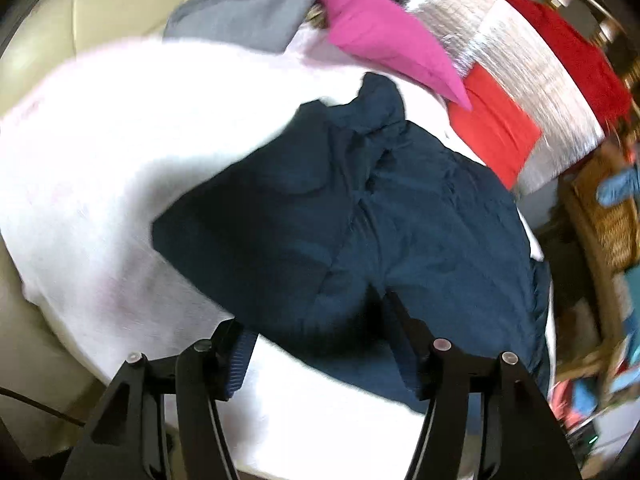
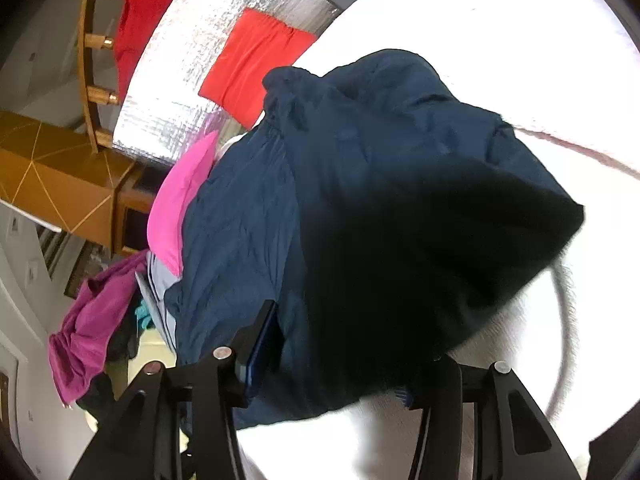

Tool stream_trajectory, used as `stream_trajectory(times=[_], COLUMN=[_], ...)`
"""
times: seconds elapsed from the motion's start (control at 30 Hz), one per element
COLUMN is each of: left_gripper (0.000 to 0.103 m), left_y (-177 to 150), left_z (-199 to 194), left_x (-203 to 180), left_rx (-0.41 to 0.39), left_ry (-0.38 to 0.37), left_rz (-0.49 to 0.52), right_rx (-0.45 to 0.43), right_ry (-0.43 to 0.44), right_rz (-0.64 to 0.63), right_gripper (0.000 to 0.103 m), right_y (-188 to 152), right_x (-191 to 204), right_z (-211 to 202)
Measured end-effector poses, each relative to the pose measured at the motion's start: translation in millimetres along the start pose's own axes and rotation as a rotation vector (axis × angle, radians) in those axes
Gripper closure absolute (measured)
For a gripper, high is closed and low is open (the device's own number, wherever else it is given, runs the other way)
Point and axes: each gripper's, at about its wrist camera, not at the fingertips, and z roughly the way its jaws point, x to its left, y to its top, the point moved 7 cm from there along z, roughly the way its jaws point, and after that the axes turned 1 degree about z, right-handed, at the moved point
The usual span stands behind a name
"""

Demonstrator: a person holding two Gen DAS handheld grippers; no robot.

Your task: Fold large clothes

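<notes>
A dark navy garment [image 1: 360, 208] lies partly folded in a thick bundle on a white sheet [image 1: 120, 140]. My left gripper [image 1: 318, 328] hovers over its near edge with the jaws standing wide apart. One finger is above the sheet, the other above the navy cloth, and nothing is pinched. In the right wrist view the navy garment [image 2: 380, 184] bulges up between the fingers of my right gripper [image 2: 352, 348]. The blue pad of its left finger [image 2: 260, 344] shows bare beside the fabric. The cloth hides its right fingertip.
A pink garment [image 1: 380, 36] and a grey one [image 1: 248, 12] lie beyond the navy bundle. A red cloth [image 1: 492, 132] rests on a silver foil mat [image 1: 520, 60]. A wicker basket [image 1: 608, 216] stands at the right. A purple garment [image 2: 92, 320] hangs near wooden furniture [image 2: 60, 176].
</notes>
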Motion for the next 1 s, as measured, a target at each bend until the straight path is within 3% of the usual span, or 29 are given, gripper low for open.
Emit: stream_trajectory(times=[0.23,0.47,0.7,0.87,1.0], left_gripper=[0.040,0.034,0.034,0.034,0.034], left_y=[-0.9,6.8,-3.4,-14.4,-17.4], left_z=[-22.3,-40.0,-44.0,-48.9,-46.5], left_x=[-12.3,-36.5,-33.7,-34.0,-35.6], left_rx=[-0.118,-0.263,-0.265,-0.256,-0.250], left_ry=[0.110,0.138,0.132,0.133,0.142], left_rz=[0.190,0.323,0.366,0.384,0.391], right_rx=[0.033,0.026,-0.038,-0.089,-0.064], right_ry=[-0.027,-0.055,-0.048,-0.096,-0.149], right_rz=[-0.050,-0.186,-0.287,-0.266,-0.238], right_gripper=[0.049,0.049,0.049,0.049,0.048], right_y=[-17.7,-36.5,-22.6,7.3,22.5], right_x=[-8.0,5.0,31.2,30.8,19.2], right_z=[-23.4,-50.7,-62.7,-55.3,-37.6])
